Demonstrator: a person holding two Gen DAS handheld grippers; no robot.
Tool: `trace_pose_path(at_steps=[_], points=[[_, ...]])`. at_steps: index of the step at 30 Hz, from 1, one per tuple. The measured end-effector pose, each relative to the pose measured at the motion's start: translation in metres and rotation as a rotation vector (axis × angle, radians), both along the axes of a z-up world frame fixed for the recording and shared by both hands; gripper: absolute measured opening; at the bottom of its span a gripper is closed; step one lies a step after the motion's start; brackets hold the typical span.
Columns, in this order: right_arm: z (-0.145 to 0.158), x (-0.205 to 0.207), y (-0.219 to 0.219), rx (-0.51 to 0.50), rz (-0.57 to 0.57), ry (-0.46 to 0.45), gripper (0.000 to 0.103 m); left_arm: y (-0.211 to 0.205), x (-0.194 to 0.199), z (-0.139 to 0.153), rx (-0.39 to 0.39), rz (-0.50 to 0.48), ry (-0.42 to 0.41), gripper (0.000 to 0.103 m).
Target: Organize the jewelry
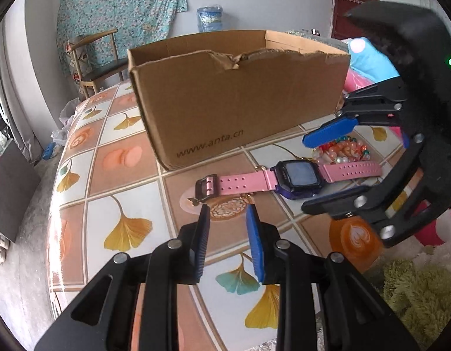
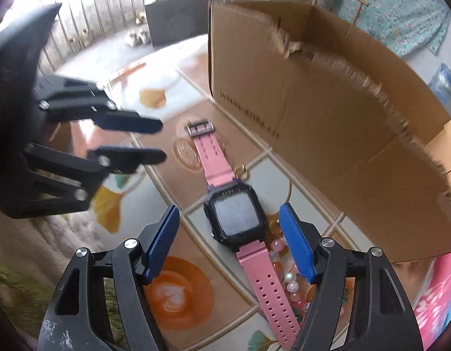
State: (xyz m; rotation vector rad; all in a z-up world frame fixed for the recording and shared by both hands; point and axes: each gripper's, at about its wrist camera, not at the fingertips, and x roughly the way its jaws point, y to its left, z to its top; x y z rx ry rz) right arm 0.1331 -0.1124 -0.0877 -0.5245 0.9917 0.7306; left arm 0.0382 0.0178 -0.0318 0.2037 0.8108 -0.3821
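Right tongs point(image 2: 230, 242) are hanging steeply over the pink watch point(image 2: 237, 219), jaws wide and gripping nothing, the watch lying flat on the table point(image 1: 79, 175) beside the cardboard box point(image 1: 231, 93). Closing squarely across the case should work best, clear of the bead bracelet point(image 2: 287, 278). Left tongs point(image 1: 227, 213) are waiting near the buckle, narrowly parted, empty.

A lived-in home room: a patterned cloth point(image 1: 120, 8) hangs on the wall behind a wooden chair point(image 1: 94, 58), slippers point(image 2: 137, 37) sit on the floor, a leaf-print oilcloth covers the counter point(image 1: 114, 158).
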Motion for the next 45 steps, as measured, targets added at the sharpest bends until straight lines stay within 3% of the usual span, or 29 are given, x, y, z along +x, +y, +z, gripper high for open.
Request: trace_pose_path(at_steps=[1, 4, 9, 15, 24, 29, 30, 34, 37, 45], points=[[-0.004, 0.001, 0.001, -0.011, 0.001, 0.007, 0.057, -0.002, -0.001, 0.0, 0.006, -0.008, -0.005, 0.025], [-0.01, 0.004, 0.0, -0.018, -0.003, 0.017, 0.045, -0.007, -0.001, -0.002, 0.022, -0.028, -0.008, 0.025], [-0.007, 0.011, -0.005, 0.016, 0.017, 0.058, 0.044, -0.014, 0.002, -0.003, 0.05, -0.057, -0.012, 0.03], [-0.002, 0.031, -0.018, 0.139, 0.08, 0.248, 0.044, -0.024, 0.001, -0.002, 0.114, -0.126, -0.06, 0.044], [-0.007, 0.066, -0.034, 0.233, 0.135, 0.489, 0.044, -0.045, -0.003, -0.012, 0.271, -0.29, -0.098, 0.045], [-0.009, 0.078, -0.039, 0.271, 0.137, 0.561, 0.044, -0.056, -0.005, -0.019, 0.368, -0.342, -0.146, 0.045], [-0.008, 0.075, -0.04, 0.27, 0.141, 0.561, 0.044, -0.057, -0.005, -0.02, 0.376, -0.345, -0.15, 0.045], [-0.01, 0.066, -0.041, 0.272, 0.147, 0.568, 0.044, -0.061, -0.006, -0.023, 0.403, -0.354, -0.162, 0.027], [-0.012, 0.064, -0.037, 0.291, 0.133, 0.568, 0.044, -0.062, -0.01, -0.022, 0.412, -0.355, -0.17, 0.021], [0.001, 0.052, -0.062, 0.393, 0.063, 0.559, 0.045, -0.053, -0.025, 0.0, 0.309, -0.349, -0.148, 0.017]])
